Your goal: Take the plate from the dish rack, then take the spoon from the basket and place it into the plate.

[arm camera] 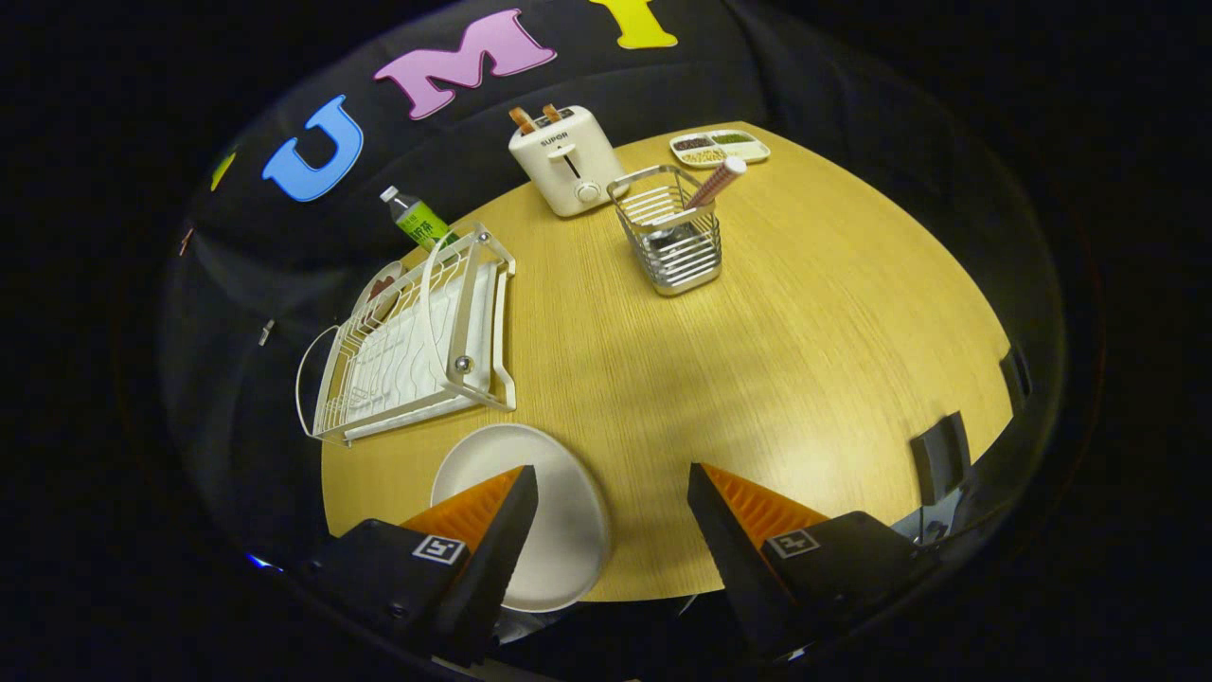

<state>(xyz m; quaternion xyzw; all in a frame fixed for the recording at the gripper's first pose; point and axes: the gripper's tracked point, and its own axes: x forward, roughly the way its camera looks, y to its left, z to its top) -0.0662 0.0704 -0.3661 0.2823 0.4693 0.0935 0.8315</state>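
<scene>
Your gripper (611, 483) is spread wide, with a broad gap of bare wood between its two fingers, and it holds nothing. Neither finger presses on anything that you can see; the left finger overlaps the white plate (559, 511) in the view, but whether it touches the plate or only hangs above it cannot be told.

The plate lies flat on the round wooden table (805, 379) at its near edge, partly under your left finger and reaching out a little into the gap. It is out of the dish rack (417, 332), which stands just beyond it along the table's left edge: a white wire rack on a white tray, with a hoop handle at each end. A small round dish with a dark red mark shows behind the rack's far end (379, 289).

The spoon (715, 182) stands in the wire basket (668, 232), well beyond your fingers toward the far side of the table; its pale, ribbed handle leans out over the basket's right rim. Its bowl is hidden down inside the wires.

Behind the basket, near the far edge, sits a cream toaster (565, 161) with two slices of toast sticking up. To its right, at the far edge, lies a divided tray (720, 147) of small foods. A green-labelled bottle (419, 220) leans past the rack's far corner.
</scene>
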